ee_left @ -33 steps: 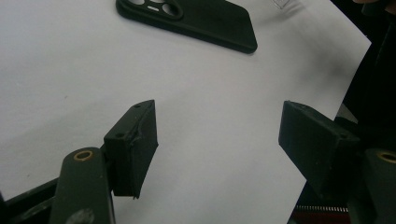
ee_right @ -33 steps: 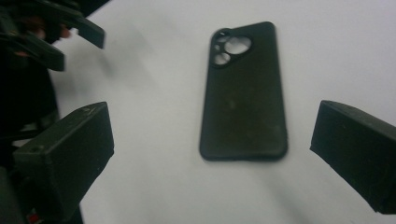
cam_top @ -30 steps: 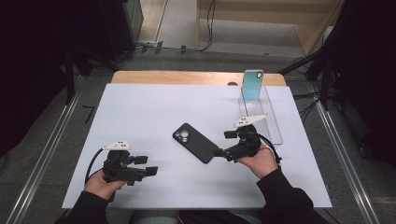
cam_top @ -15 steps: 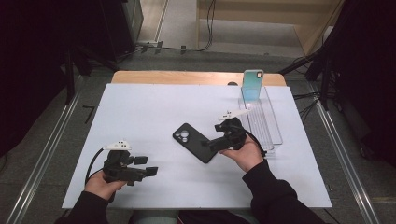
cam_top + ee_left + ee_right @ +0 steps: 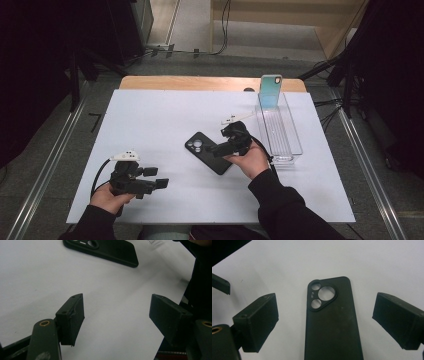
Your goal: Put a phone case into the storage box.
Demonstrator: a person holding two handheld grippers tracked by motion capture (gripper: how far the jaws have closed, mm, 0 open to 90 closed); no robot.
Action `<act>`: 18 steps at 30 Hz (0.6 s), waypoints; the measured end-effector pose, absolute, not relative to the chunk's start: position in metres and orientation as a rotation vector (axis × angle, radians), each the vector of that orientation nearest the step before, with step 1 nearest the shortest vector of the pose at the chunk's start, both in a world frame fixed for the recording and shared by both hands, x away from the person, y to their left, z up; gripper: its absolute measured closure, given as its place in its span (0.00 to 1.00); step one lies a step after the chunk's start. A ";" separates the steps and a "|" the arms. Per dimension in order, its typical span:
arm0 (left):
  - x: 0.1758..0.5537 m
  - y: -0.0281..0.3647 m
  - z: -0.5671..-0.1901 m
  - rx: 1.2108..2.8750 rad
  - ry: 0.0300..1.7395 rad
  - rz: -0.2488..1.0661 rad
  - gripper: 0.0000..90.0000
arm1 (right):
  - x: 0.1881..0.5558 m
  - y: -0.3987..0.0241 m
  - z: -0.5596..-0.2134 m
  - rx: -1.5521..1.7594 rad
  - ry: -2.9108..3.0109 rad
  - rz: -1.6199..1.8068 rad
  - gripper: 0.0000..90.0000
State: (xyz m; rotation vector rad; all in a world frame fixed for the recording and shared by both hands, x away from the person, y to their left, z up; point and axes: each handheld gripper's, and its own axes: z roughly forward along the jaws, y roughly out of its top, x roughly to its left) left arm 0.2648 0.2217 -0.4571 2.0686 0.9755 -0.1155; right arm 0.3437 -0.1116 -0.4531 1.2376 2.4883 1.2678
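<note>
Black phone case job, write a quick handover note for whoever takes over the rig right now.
Right hand-held gripper: open, jaws either side of the black case, not gripping.
Left hand-held gripper: open, holding nothing, near the mat's front left.
Black case lies flat mid-mat, camera cutout up. Teal case stands at the far end of the clear tray.
Done: the approach. Left: the grasp; probably it goes to the tray.

Bright, even light on the white table (image 5: pixel 150 115), dark surroundings, soft shadows; both gripper views slightly blurred close up
</note>
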 end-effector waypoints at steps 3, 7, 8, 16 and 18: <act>0.265 0.222 -0.457 2.066 0.979 -0.118 0.32 | 0.346 -0.106 -0.455 1.220 2.501 1.264 0.05; 0.265 0.223 -0.457 2.062 0.982 -0.119 0.32 | 0.346 -0.102 -0.457 1.218 2.504 1.252 0.05; 0.265 0.223 -0.457 2.062 0.981 -0.120 0.32 | 0.347 -0.101 -0.458 1.219 2.503 1.253 0.05; 0.265 0.223 -0.457 2.060 0.979 -0.117 0.32 | 0.349 -0.099 -0.465 1.241 2.498 1.204 0.05; 0.265 0.223 -0.456 2.060 0.979 -0.117 0.32 | 0.350 -0.100 -0.469 1.243 2.502 1.190 0.05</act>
